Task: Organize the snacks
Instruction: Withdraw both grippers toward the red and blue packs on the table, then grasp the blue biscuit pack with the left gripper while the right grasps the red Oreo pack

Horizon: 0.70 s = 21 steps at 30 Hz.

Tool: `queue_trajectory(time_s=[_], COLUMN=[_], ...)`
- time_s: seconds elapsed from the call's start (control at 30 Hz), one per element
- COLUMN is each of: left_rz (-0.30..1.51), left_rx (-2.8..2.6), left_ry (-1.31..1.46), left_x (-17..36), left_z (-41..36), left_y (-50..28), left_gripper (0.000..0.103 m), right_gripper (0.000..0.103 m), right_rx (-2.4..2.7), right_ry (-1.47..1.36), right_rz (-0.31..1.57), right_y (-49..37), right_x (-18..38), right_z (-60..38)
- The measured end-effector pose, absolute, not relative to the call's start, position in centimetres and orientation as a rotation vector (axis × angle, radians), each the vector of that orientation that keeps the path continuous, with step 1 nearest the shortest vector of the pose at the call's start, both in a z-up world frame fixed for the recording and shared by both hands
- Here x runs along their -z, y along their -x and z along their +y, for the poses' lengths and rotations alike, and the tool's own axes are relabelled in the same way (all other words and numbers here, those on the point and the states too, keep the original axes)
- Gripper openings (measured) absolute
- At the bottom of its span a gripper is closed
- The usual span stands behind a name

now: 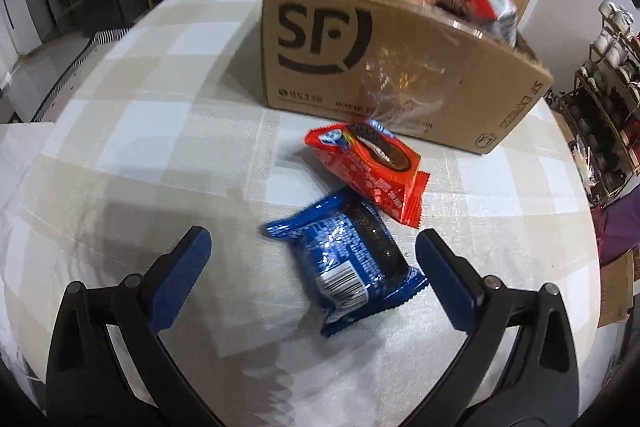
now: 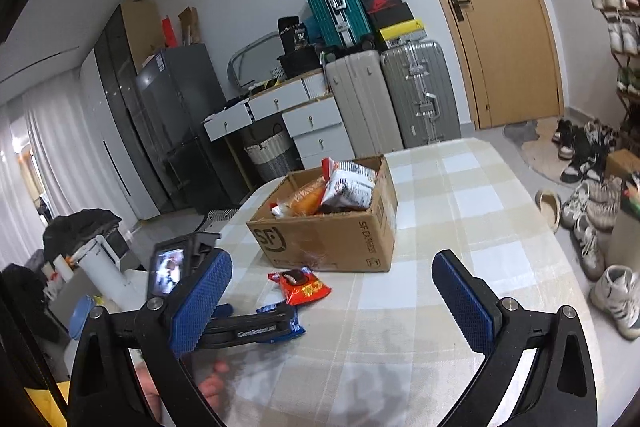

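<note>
A blue cookie pack (image 1: 348, 259) lies on the checked tablecloth (image 1: 160, 147), between the spread blue fingers of my left gripper (image 1: 312, 247), which is open and not touching it. Just beyond the pack lies a red cookie pack (image 1: 372, 167). Behind both stands an open cardboard box (image 1: 360, 59) holding an orange bread pack (image 2: 308, 201) and a red-and-white bag (image 2: 350, 187). My right gripper (image 2: 332, 267) is open and empty, raised above the table and back from the box (image 2: 332, 239). In the right wrist view the left gripper (image 2: 260, 319) hides most of the blue pack; the red pack (image 2: 302, 285) shows.
The table's right edge (image 2: 560, 267) drops to a floor strewn with several shoes (image 2: 592, 211). Suitcases (image 2: 416, 95), white drawers (image 2: 312, 119) and a wooden door (image 2: 500, 27) stand beyond the far edge. A hand (image 2: 212, 383) shows low on the left.
</note>
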<state>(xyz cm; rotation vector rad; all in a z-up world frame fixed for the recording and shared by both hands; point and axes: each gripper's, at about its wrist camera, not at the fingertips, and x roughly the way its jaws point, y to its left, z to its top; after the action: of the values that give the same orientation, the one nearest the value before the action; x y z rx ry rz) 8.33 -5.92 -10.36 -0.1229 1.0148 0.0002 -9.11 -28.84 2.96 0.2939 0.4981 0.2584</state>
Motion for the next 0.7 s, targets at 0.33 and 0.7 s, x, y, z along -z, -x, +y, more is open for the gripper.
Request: queue_trajectory(time_s=[0.33, 0.7], left_rz=[1.048, 1.011], left_rx=[0.004, 0.043], left_ry=[0.124, 0.109], left_x=[11.7, 9.5], left_z=[-5.8, -1.6], left_y=[-9.3, -8.9], left_gripper=[0.063, 0.041], right_gripper=[0.102, 0.102], right_rx=[-0.265, -0.249], right_ry=[-0.307, -0.314], right_rz=[0.520, 0.609], right_y=[9.1, 7.4], right_x=[-2.7, -1.0], right_z=[-28.9, -27.7])
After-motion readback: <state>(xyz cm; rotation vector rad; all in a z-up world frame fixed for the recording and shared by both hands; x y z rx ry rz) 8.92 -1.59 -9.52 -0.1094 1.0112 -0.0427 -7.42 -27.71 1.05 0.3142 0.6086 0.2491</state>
